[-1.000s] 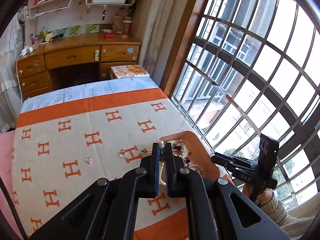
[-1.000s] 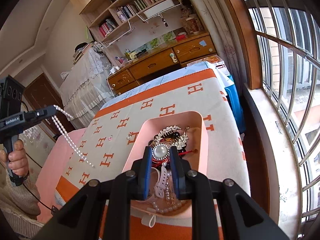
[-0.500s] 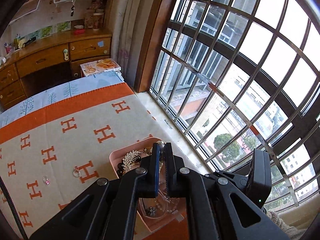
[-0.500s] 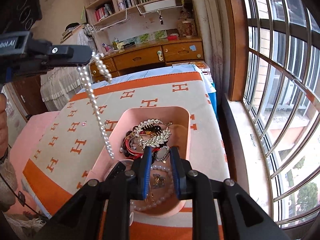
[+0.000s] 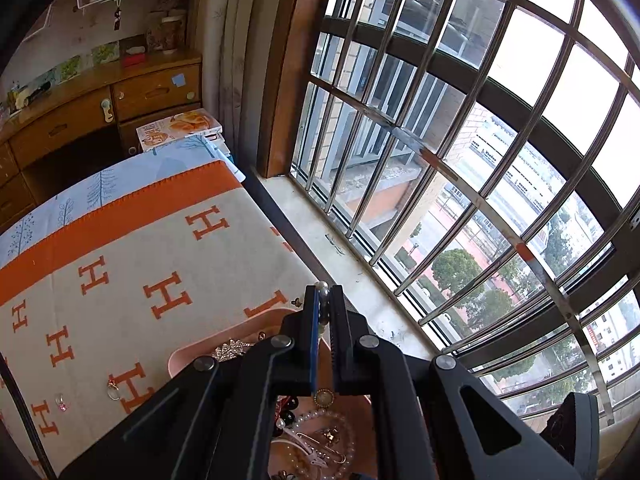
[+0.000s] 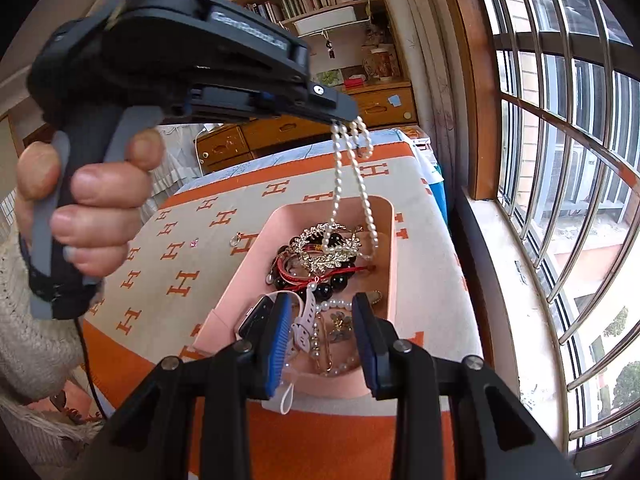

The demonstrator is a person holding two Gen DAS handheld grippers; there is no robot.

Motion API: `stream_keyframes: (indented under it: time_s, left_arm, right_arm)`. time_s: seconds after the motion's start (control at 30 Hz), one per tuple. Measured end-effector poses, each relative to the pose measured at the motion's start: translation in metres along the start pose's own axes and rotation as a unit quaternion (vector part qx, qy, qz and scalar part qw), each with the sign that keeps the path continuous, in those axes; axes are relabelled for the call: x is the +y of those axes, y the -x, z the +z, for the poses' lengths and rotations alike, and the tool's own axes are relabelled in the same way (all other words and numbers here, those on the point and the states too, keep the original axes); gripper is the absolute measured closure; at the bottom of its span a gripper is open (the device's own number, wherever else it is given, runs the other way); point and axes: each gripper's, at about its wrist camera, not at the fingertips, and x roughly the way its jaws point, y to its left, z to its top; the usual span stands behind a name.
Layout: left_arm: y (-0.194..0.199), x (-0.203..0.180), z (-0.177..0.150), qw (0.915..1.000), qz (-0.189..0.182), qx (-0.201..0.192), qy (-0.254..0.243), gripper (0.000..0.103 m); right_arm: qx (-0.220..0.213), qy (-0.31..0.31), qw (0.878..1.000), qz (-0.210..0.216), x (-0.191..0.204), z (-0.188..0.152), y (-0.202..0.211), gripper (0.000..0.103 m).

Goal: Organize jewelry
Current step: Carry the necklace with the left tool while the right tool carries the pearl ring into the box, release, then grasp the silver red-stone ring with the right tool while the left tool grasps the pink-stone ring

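Observation:
A pink tray (image 6: pixel 386 216) full of jewelry sits on the orange H-pattern blanket (image 6: pixel 192 272) near the window. My left gripper (image 5: pixel 325 294) is shut on a white pearl necklace (image 6: pixel 362 184), which hangs from its tip (image 6: pixel 344 120) with its lower end resting on the jewelry in the tray. My right gripper (image 6: pixel 322 312) is open and empty, hovering over the tray's near end. The tray holds a silver leaf brooch (image 6: pixel 324 244), red cords, black beads and more pearls. A ring (image 5: pixel 113 392) and a pink stone (image 5: pixel 61 402) lie loose on the blanket left of the tray (image 5: pixel 188 354).
The barred window (image 5: pixel 460 160) and its stone sill (image 6: pixel 508 280) run close along the tray's right side. A wooden desk (image 5: pixel 80 120) with drawers and bookshelves stands at the far end. A magazine (image 5: pixel 180 128) lies beyond the blanket.
My left gripper carried the pearl necklace right, from beside the tray to above it, and the necklace's lower end now lies in the tray. My right gripper stayed open over the tray.

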Motion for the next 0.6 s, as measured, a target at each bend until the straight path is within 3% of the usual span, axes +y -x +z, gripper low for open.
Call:
stream_keyframes:
  time_s: [0.3,0.43,0.5,0.57,0.6]
  left_arm:
    - [0.000,-0.004,0.000,0.9999,-0.003,-0.011,-0.007,0.100]
    - [-0.008,0.001,-0.005,1.0000,0.000,0.005,-0.002,0.100]
    - [-0.016,0.003,-0.011,0.9998,0.005,0.021,-0.004,0.093]
    - [-0.020,0.007,-0.017,0.9994,0.011,0.032,-0.005,0.076]
    - [-0.020,0.009,-0.020,0.9993,0.015,0.033,-0.002,0.072]
  right_arm:
    - [-0.010,0.004,1.000,0.013,0.004,0.001,0.003,0.071]
    - [-0.009,0.002,1.000,0.011,0.005,0.000,0.003,0.071]
    - [-0.009,0.000,1.000,0.011,0.005,0.001,0.004,0.071]
    - [-0.009,0.001,1.000,0.009,0.007,0.001,0.004,0.071]
    - [-0.009,0.002,1.000,0.008,0.008,0.001,0.005,0.071]
